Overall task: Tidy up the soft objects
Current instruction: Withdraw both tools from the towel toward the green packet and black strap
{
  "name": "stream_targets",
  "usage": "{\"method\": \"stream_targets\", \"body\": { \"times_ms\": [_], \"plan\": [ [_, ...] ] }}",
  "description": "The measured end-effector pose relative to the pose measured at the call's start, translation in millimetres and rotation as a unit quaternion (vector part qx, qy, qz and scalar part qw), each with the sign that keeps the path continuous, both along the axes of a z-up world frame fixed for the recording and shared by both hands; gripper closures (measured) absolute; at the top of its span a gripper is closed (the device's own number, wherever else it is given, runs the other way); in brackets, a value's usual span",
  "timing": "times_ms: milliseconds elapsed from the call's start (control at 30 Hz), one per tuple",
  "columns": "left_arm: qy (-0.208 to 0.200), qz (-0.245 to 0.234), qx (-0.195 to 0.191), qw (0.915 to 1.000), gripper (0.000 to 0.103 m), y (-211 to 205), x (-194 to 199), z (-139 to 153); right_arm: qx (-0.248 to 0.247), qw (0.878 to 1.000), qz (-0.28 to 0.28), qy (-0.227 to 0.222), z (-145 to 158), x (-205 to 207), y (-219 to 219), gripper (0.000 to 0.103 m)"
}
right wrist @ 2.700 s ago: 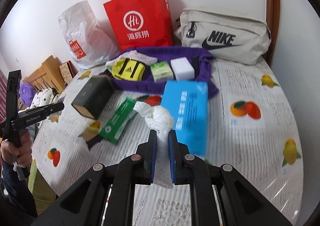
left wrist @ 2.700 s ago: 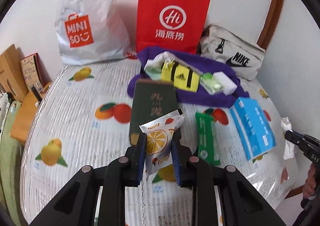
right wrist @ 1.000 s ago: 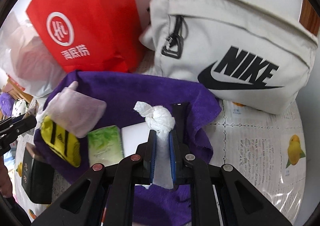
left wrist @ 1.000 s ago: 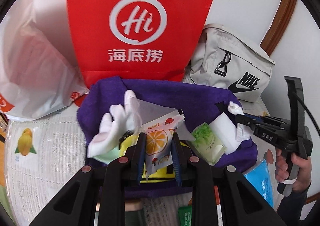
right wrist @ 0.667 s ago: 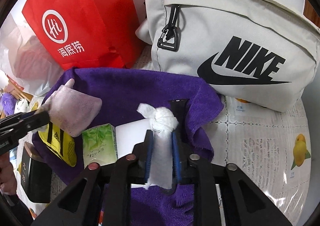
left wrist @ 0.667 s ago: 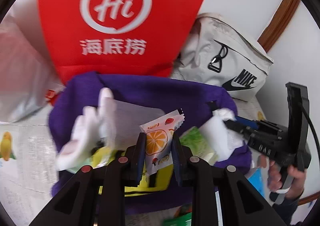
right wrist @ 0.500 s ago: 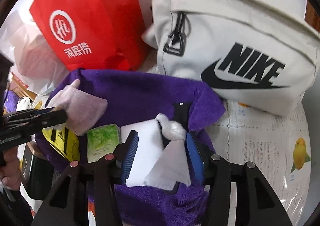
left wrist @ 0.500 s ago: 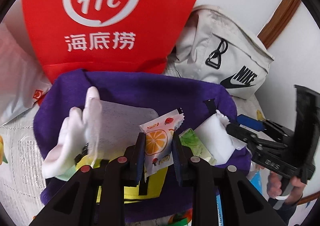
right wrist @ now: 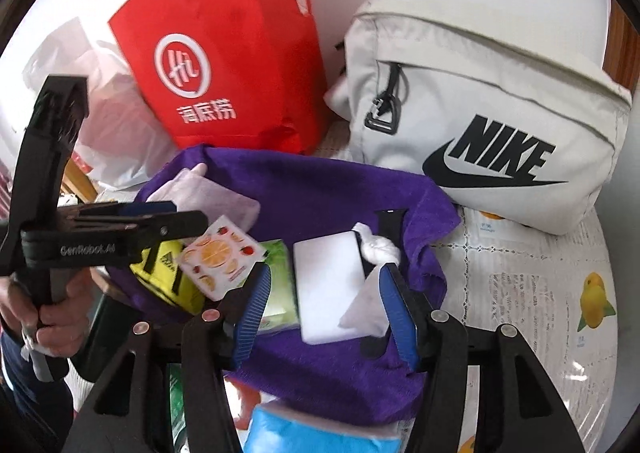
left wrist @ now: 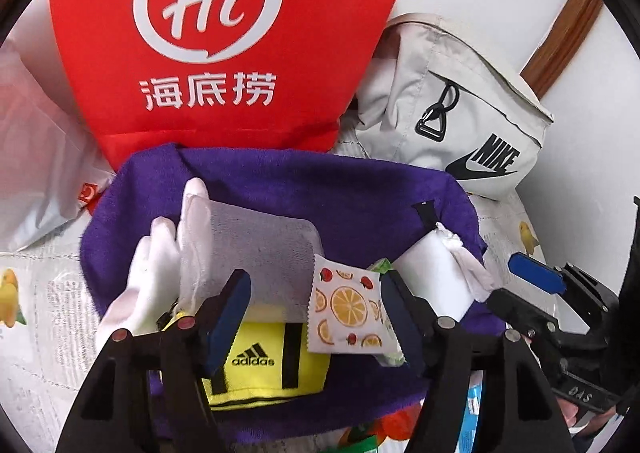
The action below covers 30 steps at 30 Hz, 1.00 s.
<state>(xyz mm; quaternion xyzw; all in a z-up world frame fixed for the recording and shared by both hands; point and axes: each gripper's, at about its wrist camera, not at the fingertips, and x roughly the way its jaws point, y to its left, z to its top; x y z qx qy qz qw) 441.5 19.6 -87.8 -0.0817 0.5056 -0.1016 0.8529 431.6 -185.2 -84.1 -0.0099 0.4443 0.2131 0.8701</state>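
Flat now, orange-printed sachet (left wrist: 346,307) lies atop purple towel (left wrist: 320,193) pile.

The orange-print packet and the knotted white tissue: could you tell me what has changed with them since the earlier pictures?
Both were carried from the table's front to the purple towel and released: the orange-print packet lies loose between the left tool's opening jaws, the knotted tissue beside the right tool. Bags stayed put.

Blocked behind by the red bag (left wrist: 224,37) and Nike bag (right wrist: 480,125), both hard against the purple towel (left wrist: 320,193). Crowded on the towel's near half: glove (left wrist: 160,265), yellow pouch (left wrist: 260,365), orange sachet (left wrist: 344,309), white block (right wrist: 328,285). Bare towel at the back. Open counter (right wrist: 540,293) to the right.
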Motion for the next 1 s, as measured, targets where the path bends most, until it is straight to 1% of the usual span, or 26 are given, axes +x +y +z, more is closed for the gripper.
{"method": "stream_targets", "body": {
  "times_ms": [133,267,467,567,600,733,833,1000],
  "plan": [
    [-0.005,-0.002,0.003,1.0,0.037,2,-13,10,-0.002,1.0,0.006,-0.005,5,-15,4,0.047],
    [-0.006,0.002,0.009,0.9999,0.037,6,-33,20,0.007,1.0,0.001,-0.005,12,-37,-3,0.047],
    [-0.011,0.007,0.021,0.9997,0.037,12,-80,33,0.023,1.0,0.005,0.001,17,-72,-4,0.047],
    [-0.013,0.004,0.014,0.9998,0.037,15,-106,37,0.031,0.999,0.011,0.007,17,-92,-1,0.047],
    [-0.017,0.005,0.018,0.9997,0.037,16,-118,39,0.032,0.999,0.013,0.009,17,-97,0,0.047],
    [-0.02,0.014,0.027,0.9993,0.037,23,-150,39,0.037,0.999,0.025,0.01,18,-125,7,0.047],
    [-0.025,0.031,0.03,0.9987,0.037,34,-177,38,0.038,0.999,0.033,0.011,17,-142,14,0.047],
    [-0.026,0.056,0.051,0.9968,0.037,53,-216,27,0.033,0.998,0.045,0.029,8,-166,33,0.047]
  ]
}}
